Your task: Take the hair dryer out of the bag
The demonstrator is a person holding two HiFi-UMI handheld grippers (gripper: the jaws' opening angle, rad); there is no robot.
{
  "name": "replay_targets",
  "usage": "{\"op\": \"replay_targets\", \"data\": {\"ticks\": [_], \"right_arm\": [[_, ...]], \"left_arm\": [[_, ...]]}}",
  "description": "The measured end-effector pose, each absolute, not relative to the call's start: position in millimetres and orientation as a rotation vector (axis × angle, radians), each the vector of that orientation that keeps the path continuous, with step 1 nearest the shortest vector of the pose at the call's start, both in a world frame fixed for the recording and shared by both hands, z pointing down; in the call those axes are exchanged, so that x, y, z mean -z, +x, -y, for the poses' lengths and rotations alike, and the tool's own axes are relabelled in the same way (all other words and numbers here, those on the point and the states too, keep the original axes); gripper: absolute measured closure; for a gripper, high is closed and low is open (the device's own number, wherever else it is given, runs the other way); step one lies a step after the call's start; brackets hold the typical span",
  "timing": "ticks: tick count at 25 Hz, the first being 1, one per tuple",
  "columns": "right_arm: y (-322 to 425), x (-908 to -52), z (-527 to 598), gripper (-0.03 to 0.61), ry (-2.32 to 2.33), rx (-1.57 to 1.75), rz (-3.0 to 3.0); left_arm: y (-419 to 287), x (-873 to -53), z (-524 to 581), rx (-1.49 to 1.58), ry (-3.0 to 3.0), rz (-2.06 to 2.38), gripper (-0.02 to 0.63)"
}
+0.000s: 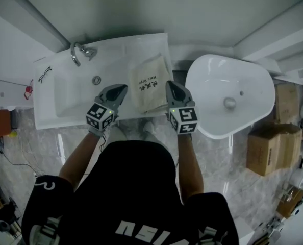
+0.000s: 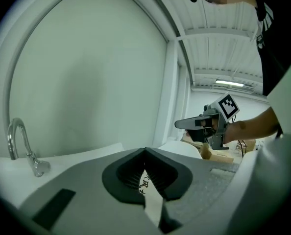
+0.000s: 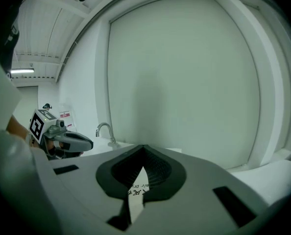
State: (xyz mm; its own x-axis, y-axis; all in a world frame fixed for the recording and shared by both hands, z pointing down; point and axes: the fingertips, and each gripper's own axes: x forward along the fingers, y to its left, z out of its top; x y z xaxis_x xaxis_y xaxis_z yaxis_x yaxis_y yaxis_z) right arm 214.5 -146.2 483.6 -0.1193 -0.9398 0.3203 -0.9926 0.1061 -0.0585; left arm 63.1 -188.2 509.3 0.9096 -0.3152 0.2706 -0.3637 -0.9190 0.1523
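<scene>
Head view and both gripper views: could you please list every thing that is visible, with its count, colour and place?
washbasin counter: one, white, centre-left against the wall
faucet: one, chrome, at the basin's back
drain: one, metal, in the basin
bag: one, cream with dark print, on the counter's right part; no hair dryer shows
small black item: one, counter's left back corner, too small to identify
oval bowl: one, white, right of the counter
cardboard boxes: at least two, brown, floor at right
left gripper: one, grey, fingers shut, at the bag's left edge
right gripper: one, grey, fingers shut, at the bag's right edge
</scene>
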Motion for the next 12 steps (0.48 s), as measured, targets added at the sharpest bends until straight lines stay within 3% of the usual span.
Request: {"op": "replay_targets", "data": {"ticks": [12], "right_arm": [[237.5,-496.4,127.5,0.583,1.846,-0.403,2.274]], "left_arm": [[91.0,-541.5,141.4,-0.389,2.897,0.541,0.615]]}}
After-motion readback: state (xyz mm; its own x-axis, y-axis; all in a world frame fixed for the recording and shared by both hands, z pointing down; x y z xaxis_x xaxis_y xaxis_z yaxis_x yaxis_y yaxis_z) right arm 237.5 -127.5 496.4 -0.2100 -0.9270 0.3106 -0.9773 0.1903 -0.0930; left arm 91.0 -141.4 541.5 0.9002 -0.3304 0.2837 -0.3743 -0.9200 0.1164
